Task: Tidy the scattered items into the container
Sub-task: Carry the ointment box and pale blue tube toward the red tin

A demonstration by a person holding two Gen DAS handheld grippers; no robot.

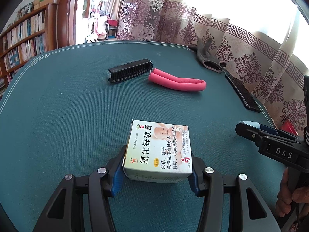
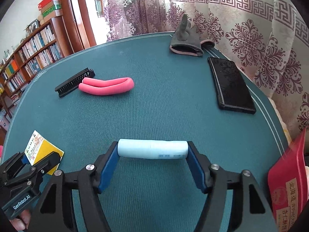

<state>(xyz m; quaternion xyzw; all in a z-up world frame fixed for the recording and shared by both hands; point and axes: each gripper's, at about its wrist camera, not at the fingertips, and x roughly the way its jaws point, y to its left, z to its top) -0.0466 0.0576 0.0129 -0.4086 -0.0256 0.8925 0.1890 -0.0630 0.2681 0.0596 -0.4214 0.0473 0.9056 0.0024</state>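
My left gripper (image 1: 156, 171) is shut on a white ointment box (image 1: 158, 150) with Chinese print, held over the green table mat (image 1: 67, 116); the box also shows in the right wrist view (image 2: 41, 150). My right gripper (image 2: 153, 153) is shut on a pale blue tube (image 2: 152, 148), gripped by its two ends; its tip shows in the left wrist view (image 1: 251, 124). A black comb (image 1: 130, 70) and a pink foam curler (image 1: 176, 81) lie together at the far middle. A red box (image 2: 289, 185) stands at the right edge.
A black phone (image 2: 230, 85) lies near the right table edge. Grey gloves (image 2: 185, 42) lie at the far right by the patterned curtain (image 2: 251, 29). A bookshelf (image 2: 29, 58) stands beyond the table on the left.
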